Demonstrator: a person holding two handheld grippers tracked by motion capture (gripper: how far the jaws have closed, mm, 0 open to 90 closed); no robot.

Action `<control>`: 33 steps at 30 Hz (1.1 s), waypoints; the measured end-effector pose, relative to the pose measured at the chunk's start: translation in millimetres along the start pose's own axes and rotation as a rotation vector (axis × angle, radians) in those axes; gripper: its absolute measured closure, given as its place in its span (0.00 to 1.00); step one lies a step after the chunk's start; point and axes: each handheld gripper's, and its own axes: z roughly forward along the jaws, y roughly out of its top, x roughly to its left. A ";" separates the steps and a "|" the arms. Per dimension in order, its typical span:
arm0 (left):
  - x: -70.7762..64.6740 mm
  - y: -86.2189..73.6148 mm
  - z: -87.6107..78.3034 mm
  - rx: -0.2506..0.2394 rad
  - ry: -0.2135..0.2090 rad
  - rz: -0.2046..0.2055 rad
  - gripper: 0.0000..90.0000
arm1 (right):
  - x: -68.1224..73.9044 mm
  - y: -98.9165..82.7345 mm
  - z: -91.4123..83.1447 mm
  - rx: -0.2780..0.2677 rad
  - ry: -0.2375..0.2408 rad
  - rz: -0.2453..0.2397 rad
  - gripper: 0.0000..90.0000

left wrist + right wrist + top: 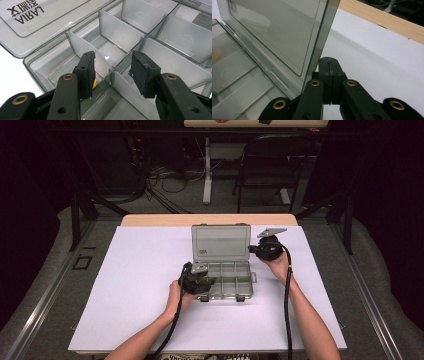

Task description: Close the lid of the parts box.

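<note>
A clear grey compartment box (229,294) lies open on the white mat, its lid (220,242) standing upright at the back. My left gripper (202,285) hangs over the box's front left corner. In the left gripper view it (112,72) is open, and its jaws straddle a junction of the white dividers (117,32) without pressing on them. A small yellow thing (94,84) peeks out behind the left pad, mostly hidden. My right gripper (254,249) sits at the lid's right edge. In the right gripper view it (329,65) is shut, pads together, right beside the lid's edge (322,45).
The white mat (140,285) covers the table, with a wooden strip (165,220) bare at the far edge. Beyond the table stand a black chair (270,165), a white desk leg (207,170) and loose cables on the floor. The lid carries a printed label (25,13).
</note>
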 end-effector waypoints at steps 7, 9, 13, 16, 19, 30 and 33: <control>0.2 -0.1 -0.1 0.000 0.001 0.001 0.61 | 1.4 2.3 -3.8 -0.023 -0.007 -0.011 1.00; 0.3 -0.1 -0.1 0.000 0.000 0.001 0.61 | 1.9 2.7 -4.2 -0.022 -0.011 -0.015 1.00; 0.4 0.0 -0.1 0.000 -0.001 0.002 0.61 | 2.5 2.9 -5.7 -0.022 -0.010 -0.022 1.00; 0.4 -0.1 -0.1 0.000 -0.002 0.000 0.61 | 2.9 3.0 -6.2 -0.027 -0.010 -0.022 1.00; 0.4 -0.1 0.0 -0.001 -0.002 0.000 0.61 | 1.5 2.4 -6.3 -0.044 -0.004 -0.019 1.00; 0.5 -0.1 0.0 -0.001 -0.001 0.001 0.61 | 1.4 2.7 -8.6 -0.073 -0.005 -0.025 1.00; 0.8 -0.2 0.0 -0.002 -0.004 -0.002 0.60 | 1.8 3.3 -8.6 -0.073 -0.010 -0.025 1.00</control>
